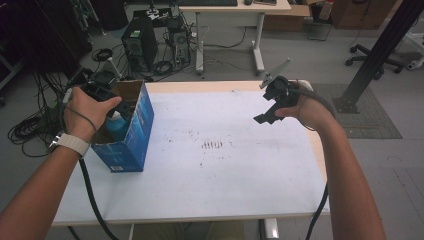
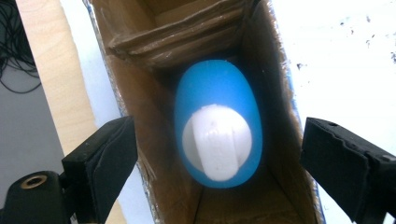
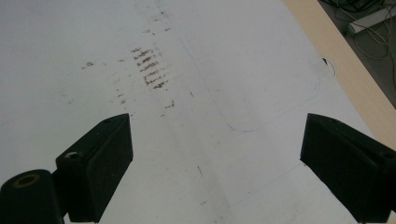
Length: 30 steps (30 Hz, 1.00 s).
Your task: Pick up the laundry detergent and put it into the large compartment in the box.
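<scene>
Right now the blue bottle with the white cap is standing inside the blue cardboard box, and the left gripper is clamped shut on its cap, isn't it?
Not quite. The blue bottle with the white cap does stand inside the blue cardboard box, but the left gripper is open, its jaws wide apart on either side and touching nothing. The left gripper view shows it.

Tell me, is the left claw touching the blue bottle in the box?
Apart. The left gripper view shows the left claw open, both jaws clear of the blue bottle.
</scene>
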### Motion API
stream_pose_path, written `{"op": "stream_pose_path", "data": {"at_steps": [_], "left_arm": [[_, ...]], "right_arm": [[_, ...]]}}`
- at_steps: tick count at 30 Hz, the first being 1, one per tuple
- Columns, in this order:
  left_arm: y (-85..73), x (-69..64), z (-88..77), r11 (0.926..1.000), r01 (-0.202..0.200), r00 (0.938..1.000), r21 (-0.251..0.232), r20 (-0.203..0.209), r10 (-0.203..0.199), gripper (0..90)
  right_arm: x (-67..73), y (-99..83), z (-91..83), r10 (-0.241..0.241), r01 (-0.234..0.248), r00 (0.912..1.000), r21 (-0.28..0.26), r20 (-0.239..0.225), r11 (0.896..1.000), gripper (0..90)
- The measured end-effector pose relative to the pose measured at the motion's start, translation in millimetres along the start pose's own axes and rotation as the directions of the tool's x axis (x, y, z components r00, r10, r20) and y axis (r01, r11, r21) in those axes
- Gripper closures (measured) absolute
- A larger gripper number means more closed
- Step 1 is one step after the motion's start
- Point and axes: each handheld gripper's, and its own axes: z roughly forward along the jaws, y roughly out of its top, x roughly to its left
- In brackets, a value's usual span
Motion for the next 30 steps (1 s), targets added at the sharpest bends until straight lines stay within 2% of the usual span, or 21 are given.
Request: {"op": "stream_pose_path", "data": {"at_steps": [14, 17, 23, 30], "left_arm": [[1.0, -7.7, -18.3, 0.9985, -0.055, 0.9975, -0.008, 0.043, 0.055, 10.9], [0.4, -9.5, -25.3, 0.9973, -0.072, 0.9944, -0.015, 0.076, 0.073, 10.9], [-1.0, -13.4, -38.7, 0.9938, -0.107, 0.9914, -0.029, 0.073, 0.109, 10.9], [-1.6, -17.0, -47.8, 0.9901, -0.135, 0.9857, -0.039, 0.097, 0.138, 11.2]], "right_arm": [[0.5, -2.0, -3.7, 0.007, -0.007, 1.0000, 0.002, 0.001, 1.000, 9.3], [0.3, -2.5, -4.9, 0.009, -0.009, 1.0000, 0.003, 0.004, 1.000, 9.3], [0.8, -2.8, -5.8, 0.011, -0.011, 0.9999, 0.003, 0.007, 1.000, 9.3], [1.4, -2.6, -6.2, 0.009, -0.009, 0.9999, 0.002, 0.006, 1.000, 9.3]]}}
